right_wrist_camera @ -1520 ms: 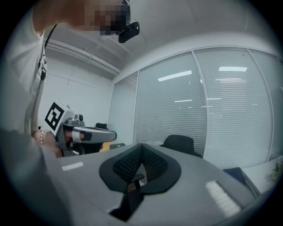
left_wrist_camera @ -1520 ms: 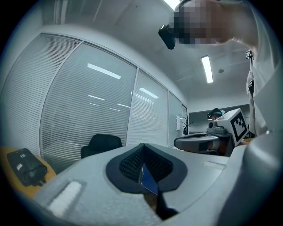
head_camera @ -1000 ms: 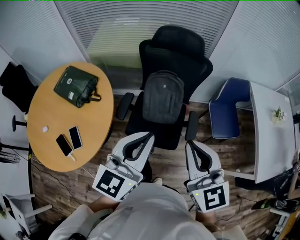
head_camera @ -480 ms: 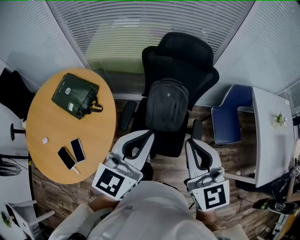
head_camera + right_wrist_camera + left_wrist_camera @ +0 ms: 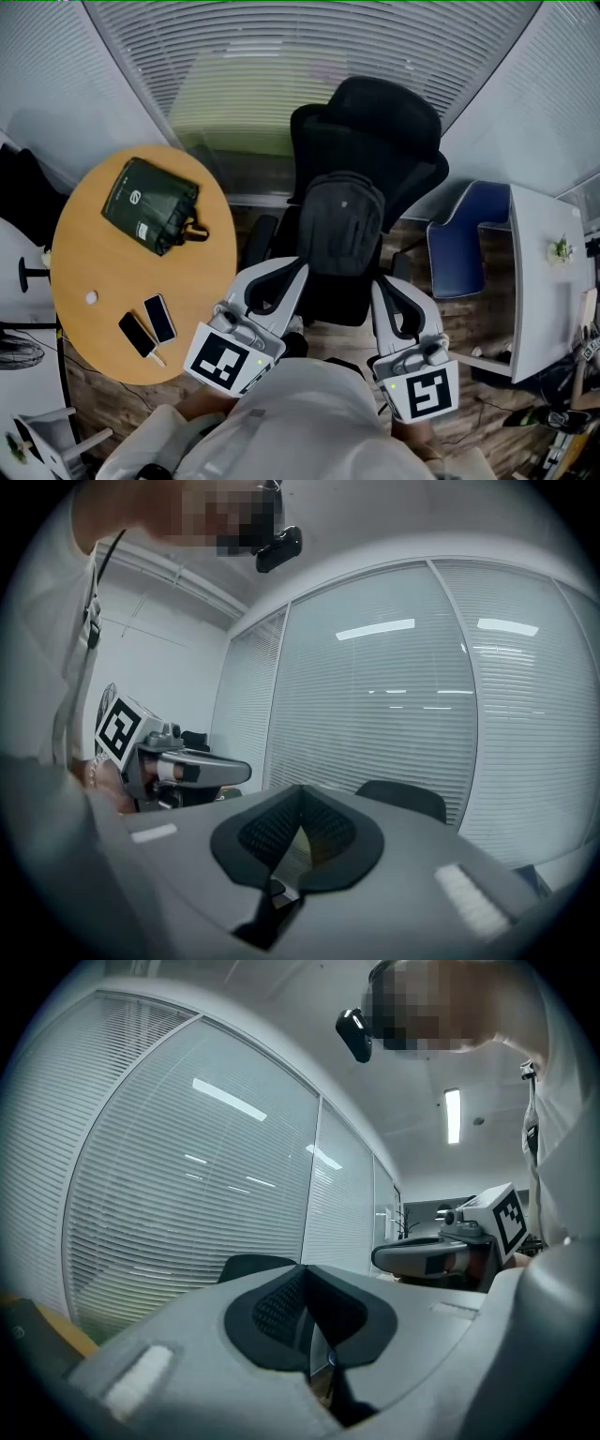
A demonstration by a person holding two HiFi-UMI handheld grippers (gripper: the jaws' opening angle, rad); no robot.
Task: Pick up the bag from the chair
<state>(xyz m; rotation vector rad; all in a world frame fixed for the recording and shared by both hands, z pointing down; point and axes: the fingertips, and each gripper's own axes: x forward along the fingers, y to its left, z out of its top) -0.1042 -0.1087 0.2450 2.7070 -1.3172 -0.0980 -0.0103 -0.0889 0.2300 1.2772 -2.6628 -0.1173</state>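
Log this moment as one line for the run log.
left gripper: shut, empty | right gripper: shut, empty | bag: on office chair, against backrest, not gripped | pickup: not yet done

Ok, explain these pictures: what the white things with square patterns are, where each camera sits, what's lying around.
No robot here: a person holds a white hand-held claw in each hand, the left claw and the right claw; the patterned cubes are part of them. The top-down picture comes from a camera on the person's head. The other two come from cameras riding on each claw, looking along its jaws. Both are shut and empty. Ahead, a dark grey fabric backpack sits on a black office chair. The round wooden table carries a dark green bag, two dark phones and a small white object.
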